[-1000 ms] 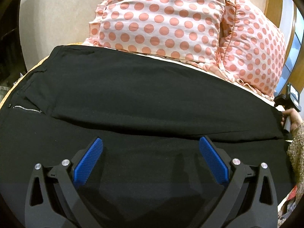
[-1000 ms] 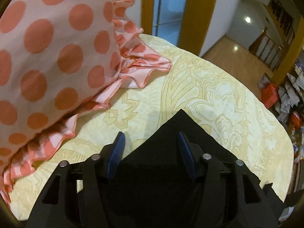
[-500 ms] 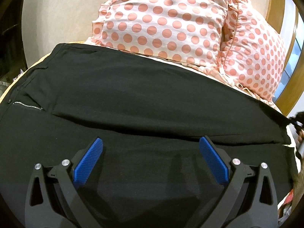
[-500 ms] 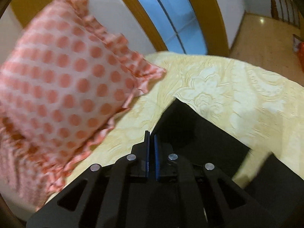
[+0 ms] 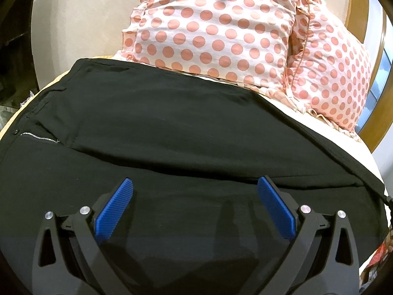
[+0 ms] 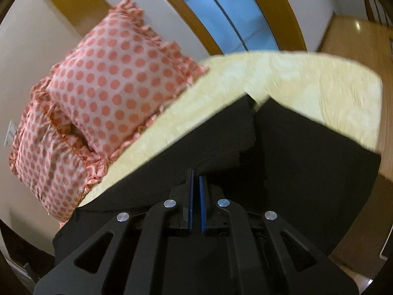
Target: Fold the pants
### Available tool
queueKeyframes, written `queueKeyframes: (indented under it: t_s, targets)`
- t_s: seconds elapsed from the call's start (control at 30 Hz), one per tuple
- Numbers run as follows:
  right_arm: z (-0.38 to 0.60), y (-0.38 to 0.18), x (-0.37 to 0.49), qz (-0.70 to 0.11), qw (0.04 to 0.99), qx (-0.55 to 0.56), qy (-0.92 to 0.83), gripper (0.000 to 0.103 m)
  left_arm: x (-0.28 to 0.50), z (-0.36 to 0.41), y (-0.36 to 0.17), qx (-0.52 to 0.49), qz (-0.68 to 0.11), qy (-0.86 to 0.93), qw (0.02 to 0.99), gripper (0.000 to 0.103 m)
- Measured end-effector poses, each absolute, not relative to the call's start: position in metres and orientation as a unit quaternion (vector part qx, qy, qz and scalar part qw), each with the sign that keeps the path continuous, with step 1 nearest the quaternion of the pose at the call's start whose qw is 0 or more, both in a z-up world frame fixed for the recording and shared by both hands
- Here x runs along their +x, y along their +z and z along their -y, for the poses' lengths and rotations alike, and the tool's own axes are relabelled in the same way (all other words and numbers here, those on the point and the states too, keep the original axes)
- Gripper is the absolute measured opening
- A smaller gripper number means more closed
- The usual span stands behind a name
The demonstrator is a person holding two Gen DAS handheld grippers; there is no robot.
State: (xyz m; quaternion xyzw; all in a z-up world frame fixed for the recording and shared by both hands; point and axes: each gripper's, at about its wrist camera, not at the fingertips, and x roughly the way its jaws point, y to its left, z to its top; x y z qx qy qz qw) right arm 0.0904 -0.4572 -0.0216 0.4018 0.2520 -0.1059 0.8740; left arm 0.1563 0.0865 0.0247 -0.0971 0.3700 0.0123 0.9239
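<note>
Black pants [image 5: 172, 123] lie spread across the bed, one leg folded over the other, with a zip [image 5: 40, 137] at the left. My left gripper [image 5: 195, 189] hangs open just above the near leg, nothing between its blue pads. In the right wrist view my right gripper [image 6: 195, 174] is shut on a pinch of the black pants [image 6: 307, 152]. The cloth is pulled up into a ridge towards its tips, and the leg ends lie beyond it on the bed.
Two pink polka-dot pillows [image 5: 221, 24] lean against the wall behind the pants, also seen as pillows [image 6: 118, 81] at the left. The cream patterned bedspread [image 6: 307, 73] runs to the bed's far edge. A wood-framed glass door [image 6: 233, 12] and wooden floor lie beyond.
My right gripper closed on the pants' leg end and swung sideways, dragging the cloth along. The hand and gripper at the left view's right edge left the picture. The left gripper stayed put.
</note>
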Motion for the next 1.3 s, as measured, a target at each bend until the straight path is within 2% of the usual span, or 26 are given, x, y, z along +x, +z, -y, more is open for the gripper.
queueKeyframes:
  t_s: [0.27,0.3,0.33,0.37,0.47,0.6,0.67,0.8,0.83,1.1,1.3]
  targets:
    - [0.477,-0.049,0.094,-0.264,0.830,0.485,-0.080,0.010,0.155,-0.089,0.024,-0.104,-0.368,0.015,0.924,0.101]
    - [0.479,-0.052,0.094,-0.264,0.825,0.493,-0.079,0.017,0.156,-0.089,0.024,-0.103,-0.368,0.014,0.924,0.101]
    - [0.480,-0.055,0.093,-0.265,0.821,0.499,-0.080,0.032,0.156,-0.089,0.024,-0.102,-0.369,0.013,0.924,0.101]
    - [0.480,-0.056,0.093,-0.262,0.820,0.502,-0.081,0.038,0.156,-0.088,0.024,-0.102,-0.370,0.014,0.923,0.101]
    - [0.481,-0.055,0.092,-0.254,0.822,0.503,-0.082,0.039,0.156,-0.088,0.024,-0.102,-0.370,0.013,0.923,0.101]
    - [0.480,-0.054,0.095,-0.246,0.830,0.493,-0.087,0.038,0.156,-0.087,0.024,-0.101,-0.371,0.013,0.923,0.101]
    - [0.480,-0.055,0.098,-0.242,0.835,0.485,-0.096,0.034,0.156,-0.086,0.023,-0.099,-0.373,0.013,0.923,0.101]
    - [0.484,-0.062,0.109,-0.252,0.837,0.476,-0.099,0.007,0.158,-0.084,0.022,-0.093,-0.377,0.019,0.921,0.101]
    - [0.486,-0.061,0.109,-0.248,0.836,0.481,-0.093,0.005,0.158,-0.084,0.022,-0.092,-0.377,0.020,0.921,0.101]
    - [0.504,-0.005,0.055,-0.135,0.874,0.459,-0.080,0.003,0.158,-0.084,0.023,-0.092,-0.378,0.010,0.921,0.101]
    - [0.503,-0.043,0.038,-0.184,0.855,0.470,-0.113,0.003,0.154,-0.093,0.026,-0.125,-0.366,-0.018,0.922,0.101]
